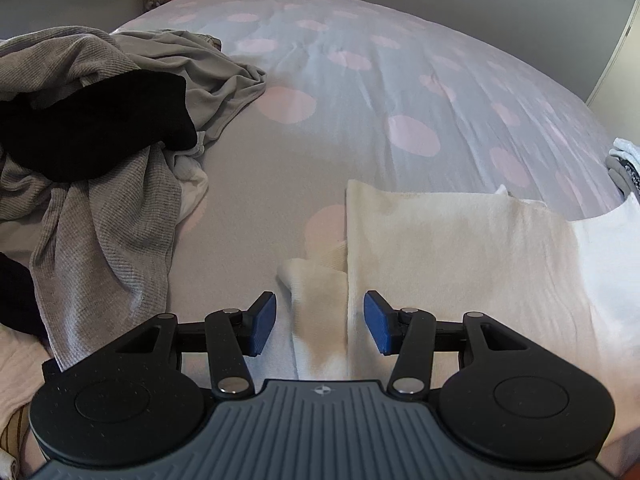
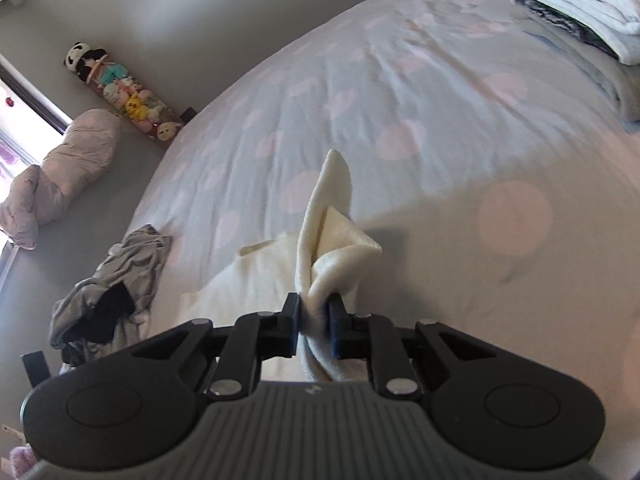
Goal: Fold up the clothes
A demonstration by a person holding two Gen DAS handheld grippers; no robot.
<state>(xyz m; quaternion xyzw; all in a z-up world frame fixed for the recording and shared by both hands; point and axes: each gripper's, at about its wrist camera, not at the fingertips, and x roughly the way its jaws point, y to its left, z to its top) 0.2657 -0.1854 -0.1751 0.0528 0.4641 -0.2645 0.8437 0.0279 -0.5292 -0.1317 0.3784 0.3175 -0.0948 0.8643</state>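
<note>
A cream knit garment lies partly folded on the bed, with a narrow sleeve-like strip along its left edge. My left gripper is open just above that strip and the garment's edge, with nothing between its blue pads. In the right wrist view my right gripper is shut on a bunched corner of the cream garment and holds it lifted above the bed, the fabric standing up in front of the fingers.
A pile of unfolded grey and black clothes lies on the bed's left; it also shows in the right wrist view. A stack of folded items sits at the far right. The dotted bedsheet spans between. Plush toys line the wall.
</note>
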